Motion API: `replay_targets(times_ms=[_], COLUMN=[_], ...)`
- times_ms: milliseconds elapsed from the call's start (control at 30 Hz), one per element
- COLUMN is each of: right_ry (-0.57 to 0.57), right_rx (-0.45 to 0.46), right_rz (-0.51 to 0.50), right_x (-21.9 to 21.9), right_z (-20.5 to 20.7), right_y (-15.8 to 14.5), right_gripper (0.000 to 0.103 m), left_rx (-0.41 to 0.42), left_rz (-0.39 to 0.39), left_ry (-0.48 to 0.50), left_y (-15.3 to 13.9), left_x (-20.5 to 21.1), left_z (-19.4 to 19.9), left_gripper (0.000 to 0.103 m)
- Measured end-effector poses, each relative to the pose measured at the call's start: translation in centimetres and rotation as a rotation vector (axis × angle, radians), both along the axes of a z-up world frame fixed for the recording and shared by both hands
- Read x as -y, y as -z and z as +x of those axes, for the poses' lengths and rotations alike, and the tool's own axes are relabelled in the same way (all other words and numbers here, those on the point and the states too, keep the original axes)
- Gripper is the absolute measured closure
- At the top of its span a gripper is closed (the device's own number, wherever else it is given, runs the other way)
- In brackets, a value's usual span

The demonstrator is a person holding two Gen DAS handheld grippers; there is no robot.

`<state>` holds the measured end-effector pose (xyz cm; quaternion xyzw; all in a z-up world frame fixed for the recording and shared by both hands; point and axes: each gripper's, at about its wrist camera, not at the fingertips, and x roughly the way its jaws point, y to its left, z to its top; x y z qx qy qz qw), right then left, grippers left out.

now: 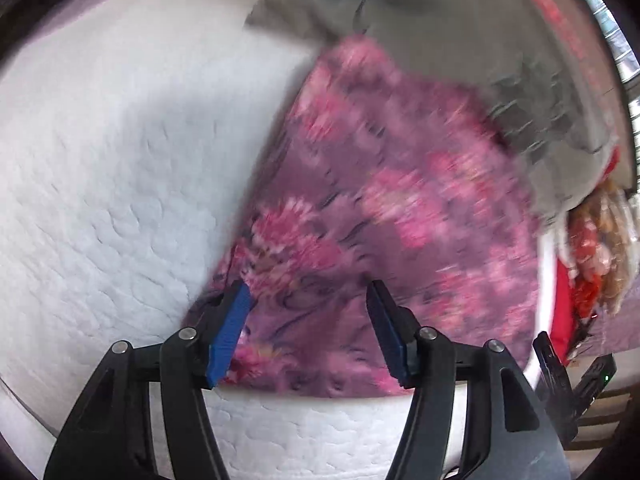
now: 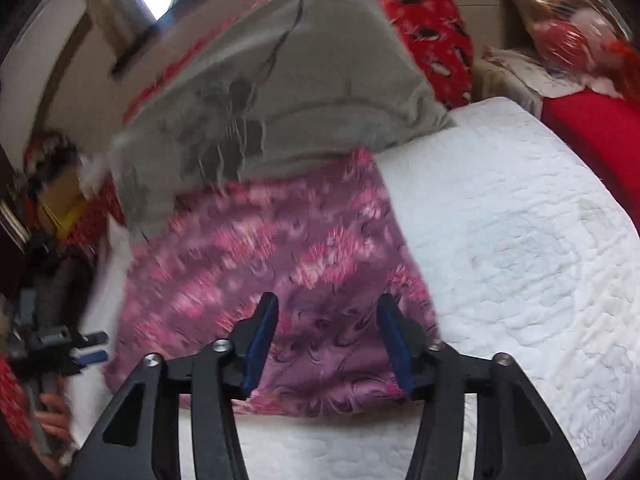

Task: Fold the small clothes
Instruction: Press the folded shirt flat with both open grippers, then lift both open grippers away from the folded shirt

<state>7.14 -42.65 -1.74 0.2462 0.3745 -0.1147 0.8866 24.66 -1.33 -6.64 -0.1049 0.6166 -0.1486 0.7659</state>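
On the left of the left wrist view lies the white quilted mattress [image 1: 100, 184], bare and bright. To the right of it a purple cloth with pink flowers [image 1: 380, 208] lies flat on the mattress, its near edge running across just in front of the claw. The left claw [image 1: 306, 304] hangs over that near edge with its blue pads [image 1: 228, 336] well apart; the cloth shows between them, but neither pad presses on it and nothing is gripped. Beyond the floral cloth, toward the upper right, a gray garment [image 1: 460, 28] overlaps its far end. At the far right edge the tip of the other claw shows, dark and small.

In the right wrist view, a hand [image 2: 52, 420] at the far left holds the left claw [image 2: 96, 348] low beside the mattress edge. Next comes the same floral cloth [image 2: 260, 248], blurred, spread flat with the gray garment [image 2: 304, 68] lying over its far end and a red patterned fabric [image 2: 432, 28] behind. The right claw [image 2: 326, 304] hovers above the cloth's near right corner, jaws standing partly open with nothing held between them. To the right the white mattress [image 2: 520, 240] stretches bare, and a red cushion [image 2: 592, 132] sits past its far edge.
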Motion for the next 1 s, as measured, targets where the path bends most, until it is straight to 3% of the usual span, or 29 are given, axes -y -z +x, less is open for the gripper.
replay_targets(times_ms=[33, 100, 133, 200, 267, 467, 1000], right_ry=[-0.004, -0.013, -0.012, -0.044, -0.060, -0.049, -0.080], right_rx=[-0.065, -0.148, -0.101, -0.110, -0.135, -0.137, -0.146], right_rz=[-0.011, -0.039, -0.105, -0.170, -0.249, -0.276, -0.295], right_x=[-0.5, -1.8, -2.6, -3.9, -5.2, -5.8, -6.3], right_z=[1.1, 2.8, 2.4, 2.5, 2.9, 3.3, 3.8], right_y=[1.7, 4.7, 4.4, 4.4, 4.4, 4.5, 5.5], right_gripper=[0.049, 0.048, 0.044, 0.032, 0.027, 0.020, 0.004], left_rx=[0.013, 0.061, 0.071, 0.091, 0.125, 0.153, 0.204], left_rz=[0.016, 0.042, 0.066, 0.142, 0.207, 0.241, 0.281], left_ry=[0.010, 0.053, 0.083, 0.125, 0.153, 0.159, 0.167], left_y=[0.4, -0.1, -0.2, 0.0, 0.4, 0.8, 1.3], left_x=[0.2, 1.2, 1.9, 3.3, 4.5, 5.3, 5.7], left_z=[-0.1, -0.7, -0.9, -1.3, -1.8, -2.2, -2.5], left_gripper=[0.043, 0.030, 0.020, 0.018, 0.012, 0.000, 0.000])
